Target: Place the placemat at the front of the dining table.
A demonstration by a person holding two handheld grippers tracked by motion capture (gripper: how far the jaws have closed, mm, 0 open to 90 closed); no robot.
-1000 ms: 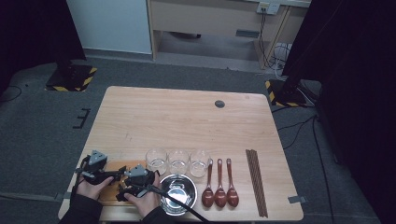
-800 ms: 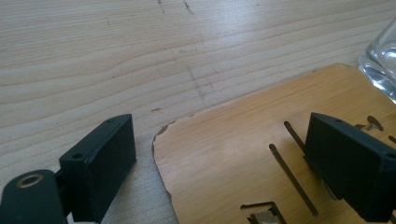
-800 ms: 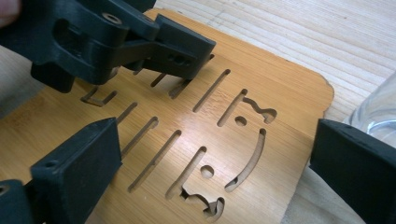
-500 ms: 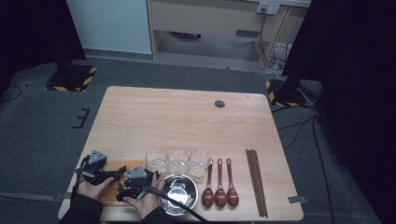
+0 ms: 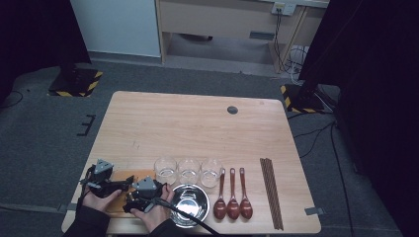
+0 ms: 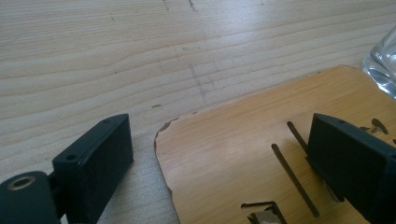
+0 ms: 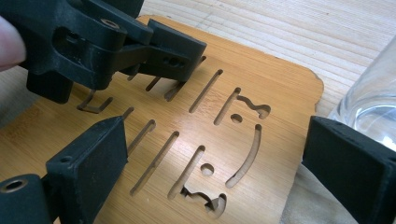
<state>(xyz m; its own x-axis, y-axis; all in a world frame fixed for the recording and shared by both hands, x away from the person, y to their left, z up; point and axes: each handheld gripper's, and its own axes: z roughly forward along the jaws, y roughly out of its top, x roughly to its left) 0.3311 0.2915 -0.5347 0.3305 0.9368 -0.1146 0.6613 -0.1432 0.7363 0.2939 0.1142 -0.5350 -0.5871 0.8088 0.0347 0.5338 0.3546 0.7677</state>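
Board: slotted bamboo board [image 5: 129,190] lies flat on the counter [image 5: 197,128], lower left of the high view, just left of the steel bowl [image 5: 190,203].
My left gripper [image 6: 219,168]: fingers spread wide, released, astride the board's corner.
My right gripper [image 7: 212,172]: fingers released, open over the board's cut-outs.
Glasses: nearest glass [image 5: 166,169] just beside the board's upper right corner.
Spoons: three wooden spoons [image 5: 232,195] right of the bowl.
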